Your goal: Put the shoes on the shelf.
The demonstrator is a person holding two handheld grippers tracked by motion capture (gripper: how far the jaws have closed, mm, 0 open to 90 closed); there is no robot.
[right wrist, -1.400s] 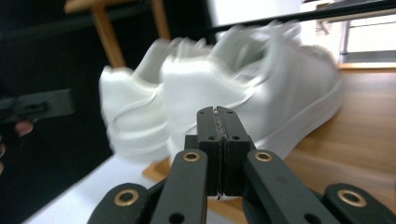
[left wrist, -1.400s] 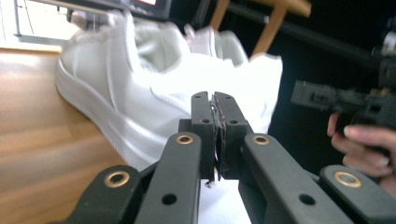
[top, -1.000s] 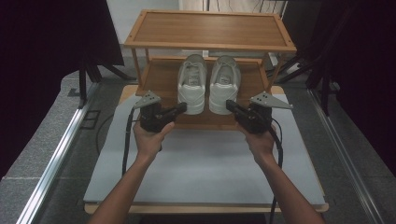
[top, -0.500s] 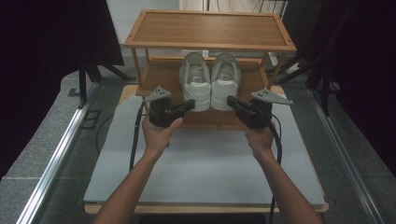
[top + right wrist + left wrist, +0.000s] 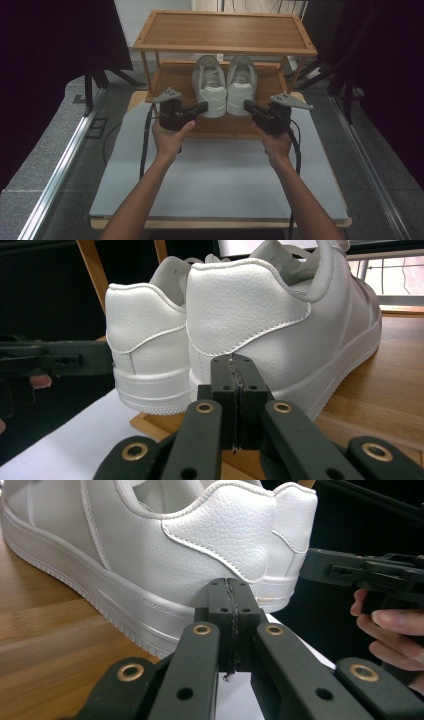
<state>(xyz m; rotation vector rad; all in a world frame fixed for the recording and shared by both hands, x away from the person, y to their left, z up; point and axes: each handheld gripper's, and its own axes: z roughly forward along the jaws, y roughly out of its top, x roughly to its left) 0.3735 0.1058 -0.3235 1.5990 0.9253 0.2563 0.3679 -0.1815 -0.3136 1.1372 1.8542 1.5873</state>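
Both grippers were clenched on nothing: the left gripper (image 5: 201,107) had its jaws pressed flat together at the heel of the left shoe (image 5: 209,85), and the right gripper (image 5: 248,105) stood the same way at the heel of the right shoe (image 5: 241,84). Whether the tips touched the heels could not be told; in the gripper views they sat just in front of the soles.

The pair stood side by side, touching, on the lower shelf (image 5: 170,82) of the rack (image 5: 225,31), toes pointing away and heels at the front edge, slightly overhanging it. Judging from this, the shoes were already on the shelf and close to lined up; what seemed left was a last nudge, or simply drawing the hands back.

Room was tight above, where the top shelf hung over the shoes, and at the sides by the rack's posts (image 5: 147,70). Toward the person, the grey mat (image 5: 220,175) lay bare, giving free space for backing out.
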